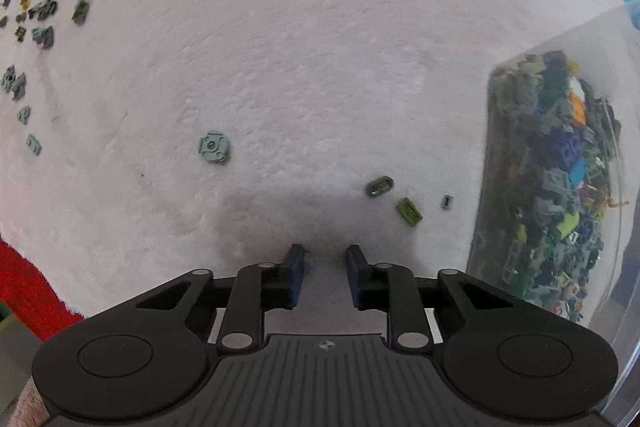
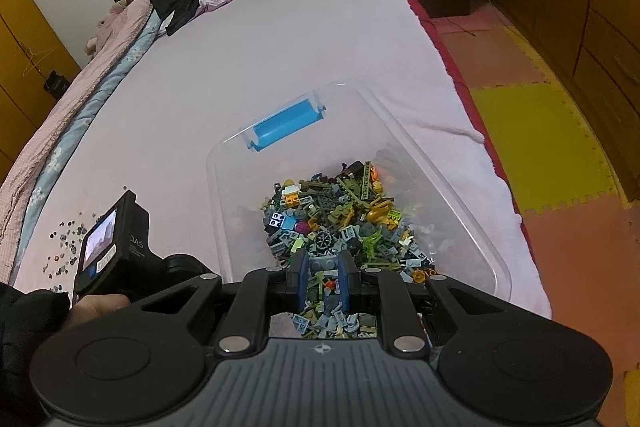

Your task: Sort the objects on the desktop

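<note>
In the left wrist view, the left gripper (image 1: 324, 257) points steeply down at the pale pink blanket (image 1: 320, 47), its jaws narrowly apart with only bare blanket showing between the blue pads (image 1: 297, 267); nothing is held. The nearest loose bricks lie to the right of the fingertips and a little farther out: a dark green oval piece (image 1: 379, 185), an olive plate (image 1: 409, 212) with its long axis running diagonally from far left to near right, and a tiny grey bit (image 1: 447, 201). A round grey-green piece (image 1: 214, 147) sits farther off to the left, so the right-hand cluster is the closer target, I judge. The clear bin (image 1: 552, 183) of mixed bricks stands at the right edge. In the right wrist view, the right gripper (image 2: 323, 269) hangs over that bin (image 2: 472, 227), jaws narrow and seemingly closed on a small grey studded brick (image 2: 323, 263) just above the pile (image 2: 336, 219). The sorted scatter (image 2: 66, 247) lies far left, beyond the left hand (image 2: 96, 307).
</note>
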Tool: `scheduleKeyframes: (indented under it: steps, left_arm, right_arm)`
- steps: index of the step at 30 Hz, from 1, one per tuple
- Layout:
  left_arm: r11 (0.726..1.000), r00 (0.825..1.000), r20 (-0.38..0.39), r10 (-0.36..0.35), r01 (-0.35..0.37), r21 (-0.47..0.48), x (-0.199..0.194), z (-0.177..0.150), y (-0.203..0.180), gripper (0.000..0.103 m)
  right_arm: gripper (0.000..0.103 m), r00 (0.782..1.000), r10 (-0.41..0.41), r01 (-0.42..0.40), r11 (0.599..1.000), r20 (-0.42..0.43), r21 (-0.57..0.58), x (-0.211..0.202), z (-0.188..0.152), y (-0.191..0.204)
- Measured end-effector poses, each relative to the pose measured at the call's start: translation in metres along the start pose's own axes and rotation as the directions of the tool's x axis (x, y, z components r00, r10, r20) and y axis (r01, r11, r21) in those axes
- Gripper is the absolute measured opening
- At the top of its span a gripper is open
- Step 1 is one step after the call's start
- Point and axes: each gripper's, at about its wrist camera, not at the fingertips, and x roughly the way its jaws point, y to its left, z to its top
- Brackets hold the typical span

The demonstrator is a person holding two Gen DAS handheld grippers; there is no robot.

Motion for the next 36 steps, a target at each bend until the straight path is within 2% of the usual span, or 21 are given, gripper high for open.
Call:
scheduleKeyframes:
  steps: [3,7,16,19,23,26,30,33,36]
  left_arm:
    - [1.0,1.0,0.001,-0.005,0.005,-0.001,-0.002,-0.002,0.002,0.024]
    - [1.0,1.0,0.005,-0.013,0.013,0.009,-0.008,-0.006,0.005,0.007]
    - [0.996,0.996,0.025,-0.08,0.079,0.038,-0.043,-0.017,0.017,0.006]
    - [0.985,0.989,0.077,-0.127,0.117,0.129,-0.082,-0.021,0.012,0.006]
    - [0.946,0.965,0.157,-0.209,0.158,0.285,-0.137,-0.016,-0.008,0.006]
    - [0.9,0.939,0.202,-0.279,0.182,0.396,-0.174,-0.023,-0.022,0.006]
    - [0.833,0.907,0.24,-0.348,0.182,0.522,-0.189,-0.04,-0.049,0.006]
    - [0.778,0.886,0.263,-0.382,0.155,0.609,-0.205,-0.053,-0.075,0.006]
    - [0.746,0.879,0.262,-0.398,0.143,0.65,-0.2,-0.066,-0.093,0.006]
  right_arm:
    - [0.017,1.0,0.005,-0.005,1.0,-0.001,-0.001,0.002,0.001,0.0]
    - [0.017,1.0,0.01,-0.01,1.0,0.0,-0.008,0.002,0.002,0.003]
    - [0.017,1.0,0.012,-0.012,1.0,0.015,-0.023,-0.003,0.004,0.008]
    - [0.017,1.0,0.018,-0.018,0.999,0.023,-0.032,-0.009,0.004,0.011]
    - [0.017,0.999,0.023,-0.021,0.999,0.041,-0.041,-0.018,0.005,0.016]
    - [0.017,0.998,0.023,-0.021,0.999,0.059,-0.044,-0.027,0.005,0.019]
    - [0.017,0.996,0.019,-0.015,0.999,0.085,-0.052,-0.041,0.005,0.022]
    - [0.017,0.994,0.008,-0.002,0.999,0.107,-0.054,-0.055,0.005,0.021]
    - [0.017,0.992,-0.009,0.015,0.999,0.125,-0.049,-0.069,0.003,0.019]
